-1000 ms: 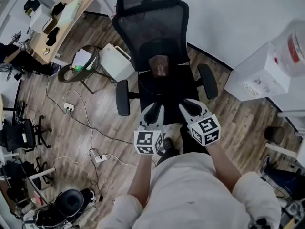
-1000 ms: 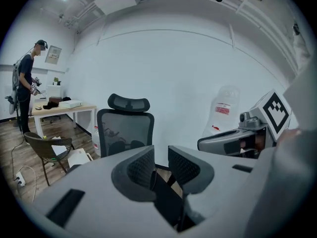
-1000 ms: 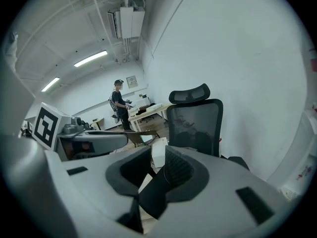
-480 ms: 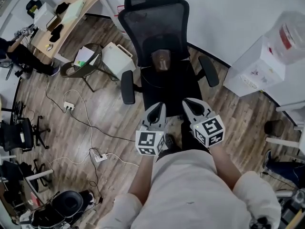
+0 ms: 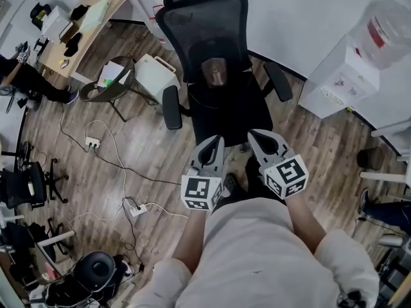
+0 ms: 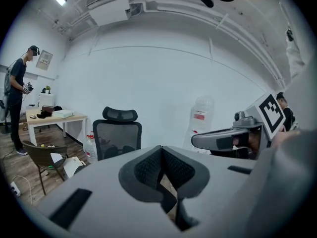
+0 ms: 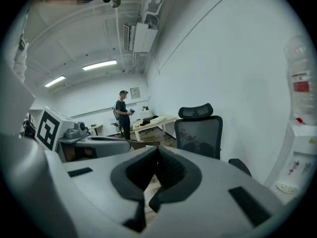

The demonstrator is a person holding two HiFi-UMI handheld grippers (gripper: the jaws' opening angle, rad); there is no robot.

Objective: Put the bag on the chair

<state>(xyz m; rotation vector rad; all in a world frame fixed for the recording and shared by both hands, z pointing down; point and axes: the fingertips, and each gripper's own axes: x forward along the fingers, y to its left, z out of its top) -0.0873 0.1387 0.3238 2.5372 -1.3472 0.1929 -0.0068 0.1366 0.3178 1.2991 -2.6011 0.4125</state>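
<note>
The black mesh office chair (image 5: 225,111) stands before me against the white wall. A small brown bag (image 5: 216,72) sits upright on its seat, leaning on the backrest. My left gripper (image 5: 214,142) and right gripper (image 5: 257,137) hover side by side at the seat's front edge, well short of the bag. Both are shut with nothing between the pads. The left gripper (image 6: 161,155) looks at the chair (image 6: 117,133), with the right one to its right. In the right gripper view the shut right gripper (image 7: 156,157) points left of the chair (image 7: 199,130).
A white water dispenser (image 5: 337,85) with its bottle (image 5: 385,24) stands right of the chair. To the left are a white box (image 5: 154,77), a wicker chair (image 5: 106,92), a desk (image 5: 83,24) and floor cables with a power strip (image 5: 93,144). A person (image 6: 17,95) stands far left.
Both grippers have drawn back from over the seat to its front edge, and their jaws have closed empty. The bag stays on the seat.
</note>
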